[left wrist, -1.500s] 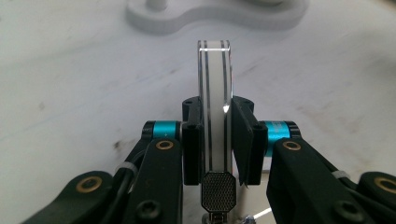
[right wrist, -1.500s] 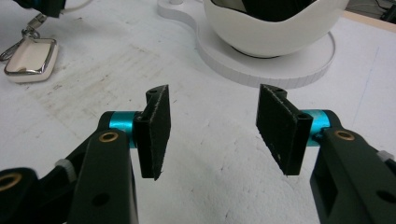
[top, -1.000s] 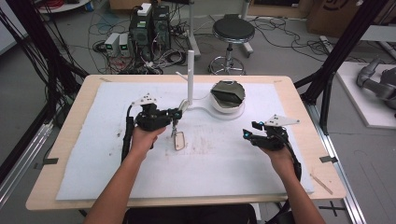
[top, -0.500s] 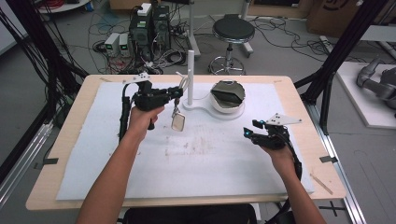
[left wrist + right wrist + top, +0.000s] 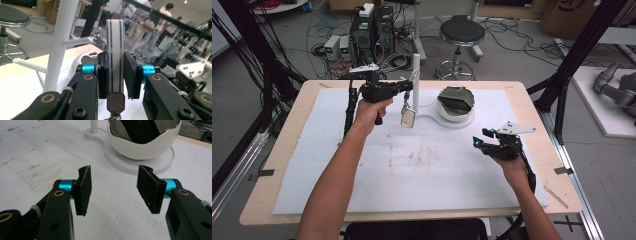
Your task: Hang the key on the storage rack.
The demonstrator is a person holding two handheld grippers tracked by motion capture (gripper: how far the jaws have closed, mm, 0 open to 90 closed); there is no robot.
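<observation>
The left gripper [image 5: 408, 86] is clamped on a white strap [image 5: 115, 53] with dark stripes, the two pads pressing its flat faces from either side. In the left gripper view the strap stands upright between the jaws, and a small textured metal tab [image 5: 115, 102] sits at its lower end. From the high view, a small framed tag [image 5: 408, 118] hangs below the gripper on a short link, clear of the table and close beside the white stand [image 5: 415, 80] with its side pegs. So the strap and tag are in the air, just beside the post and near the pegs, not yet on one as far as I can tell.

The right gripper [image 5: 113, 186] has its jaws apart with nothing between them, and it hovers low over the white mat [image 5: 427, 165], well apart from the left one, pointing toward the white bowl [image 5: 143, 143] on the stand's base.

The strap looks light and limp, so the hanging tag will likely swing with any quick move. The woven face should give good friction, while the metal parts would be slippery. Holding the flat strap near its upper part, as now, seems the sound choice, leaving the loop free for a peg.
</observation>
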